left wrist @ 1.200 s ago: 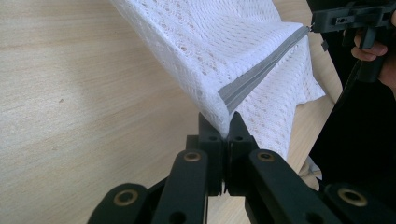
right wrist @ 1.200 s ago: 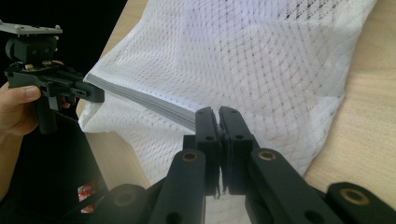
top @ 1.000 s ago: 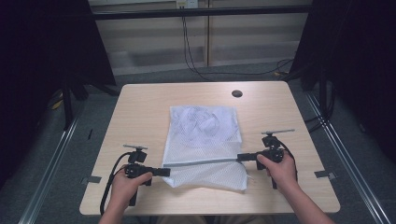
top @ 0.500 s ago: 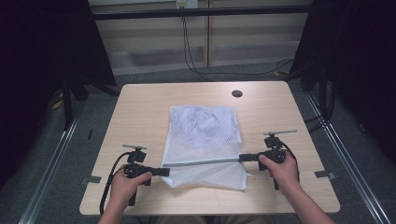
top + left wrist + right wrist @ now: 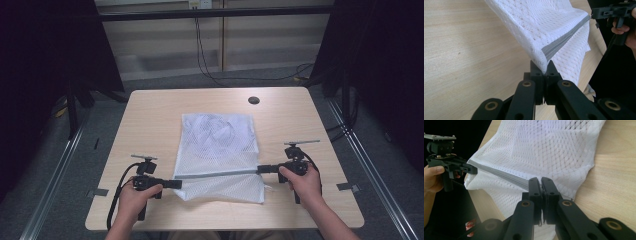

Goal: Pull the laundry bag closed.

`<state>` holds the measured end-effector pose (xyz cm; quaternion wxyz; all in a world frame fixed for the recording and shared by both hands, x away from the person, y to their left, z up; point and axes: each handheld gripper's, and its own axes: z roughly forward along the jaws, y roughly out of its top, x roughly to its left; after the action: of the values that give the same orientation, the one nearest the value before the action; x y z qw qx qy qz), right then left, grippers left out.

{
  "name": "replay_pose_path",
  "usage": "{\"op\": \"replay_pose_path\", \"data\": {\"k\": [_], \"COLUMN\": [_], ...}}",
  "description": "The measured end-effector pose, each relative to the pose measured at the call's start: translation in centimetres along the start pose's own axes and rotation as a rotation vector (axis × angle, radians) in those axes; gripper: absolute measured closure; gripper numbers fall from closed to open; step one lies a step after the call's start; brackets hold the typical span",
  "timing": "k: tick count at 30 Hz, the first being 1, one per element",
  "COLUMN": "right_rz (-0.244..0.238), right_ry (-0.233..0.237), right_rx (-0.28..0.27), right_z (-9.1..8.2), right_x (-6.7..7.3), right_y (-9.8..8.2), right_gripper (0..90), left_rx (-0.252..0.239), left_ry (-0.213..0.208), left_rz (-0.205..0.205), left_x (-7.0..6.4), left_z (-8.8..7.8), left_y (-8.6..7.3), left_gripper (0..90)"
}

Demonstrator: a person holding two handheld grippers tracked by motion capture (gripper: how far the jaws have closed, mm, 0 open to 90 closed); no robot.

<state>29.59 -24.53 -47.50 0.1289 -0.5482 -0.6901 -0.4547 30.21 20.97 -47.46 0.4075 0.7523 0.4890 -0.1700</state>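
Mesh bag [image 5: 218, 150]: flat mid-table [image 5: 150, 115], near grey-banded edge [image 5: 215, 174] pulled taut between tools. Left tool [image 5: 176, 184], right tool [image 5: 262, 169]: both clamped shut on band ends. Unchanged over last second; hands static. Judged: hold set, ready for fold or lift.

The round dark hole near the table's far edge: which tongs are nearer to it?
Right. The right tongs sit near-right of the hole; the left tongs are farther, near-left.
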Motion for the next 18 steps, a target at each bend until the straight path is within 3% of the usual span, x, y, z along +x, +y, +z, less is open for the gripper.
{"op": "replay_pose_path", "data": {"k": [3, 6, 13, 18], "right_rz": [0.003, 0.002, 0.002, 0.005], "right_ry": [-0.011, -0.008, -0.015, -0.014], "right_rx": [0.001, -0.005, -0.005, -0.006], "right_z": [-0.07, -0.19, -0.39, -0.58], "right_x": [-0.11, -0.20, -0.22, -0.36], "right_y": [0.03, -0.01, -0.01, -0.04], "right_gripper": [87.0, 87.0, 87.0, 87.0], "left_rx": [-0.010, -0.004, -0.014, -0.002], "left_ry": [-0.011, -0.001, 0.004, 0.003], "left_rz": [-0.017, -0.005, -0.020, -0.003], "left_x": [0.03, 0.11, 0.03, 0.09], "left_z": [-0.16, -0.23, -0.33, -0.29], "left_y": [-0.04, -0.06, -0.25, -0.33], "left_gripper": [88.5, 88.5, 88.5, 88.5]}}
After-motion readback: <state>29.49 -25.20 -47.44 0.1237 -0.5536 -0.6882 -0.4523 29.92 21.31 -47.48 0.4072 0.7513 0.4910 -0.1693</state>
